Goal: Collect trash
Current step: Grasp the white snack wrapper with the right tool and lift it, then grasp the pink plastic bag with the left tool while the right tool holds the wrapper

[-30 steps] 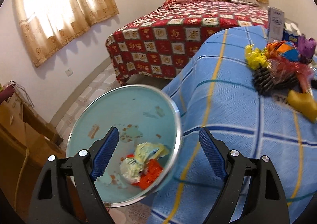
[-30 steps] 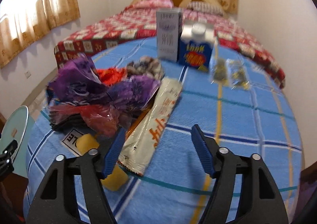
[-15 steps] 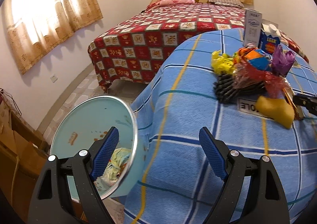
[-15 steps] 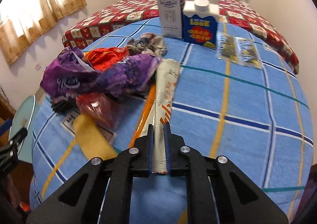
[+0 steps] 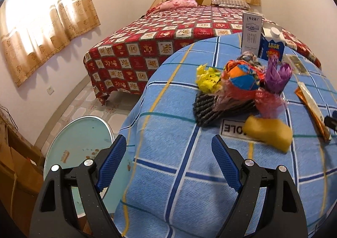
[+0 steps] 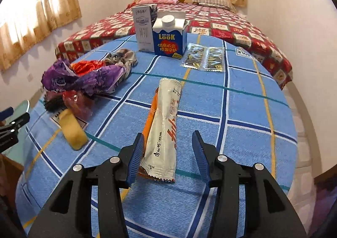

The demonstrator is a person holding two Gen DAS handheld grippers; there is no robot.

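Observation:
A pile of crumpled wrappers [image 5: 242, 84] and a yellow sponge [image 5: 268, 132] lie on the blue checked tablecloth [image 5: 185, 153]. My left gripper [image 5: 168, 162] is open and empty above the table's near edge, short of the pile. The light blue bin [image 5: 78, 143] stands on the floor to its left. My right gripper [image 6: 168, 153] is open around the near end of a long white wrapper [image 6: 165, 128] that lies flat on an orange one [image 6: 150, 118]. The pile also shows in the right wrist view [image 6: 84, 80].
Two cartons [image 6: 169, 36] and two clear packets [image 6: 203, 59] stand at the table's far side. A bed with a red patterned cover [image 5: 168, 33] lies beyond. A wooden cabinet [image 5: 12, 166] stands left of the bin.
My left gripper swung right, from over the bin to over the table. My right gripper shut on the white wrapper half a second ago and now stands open around it.

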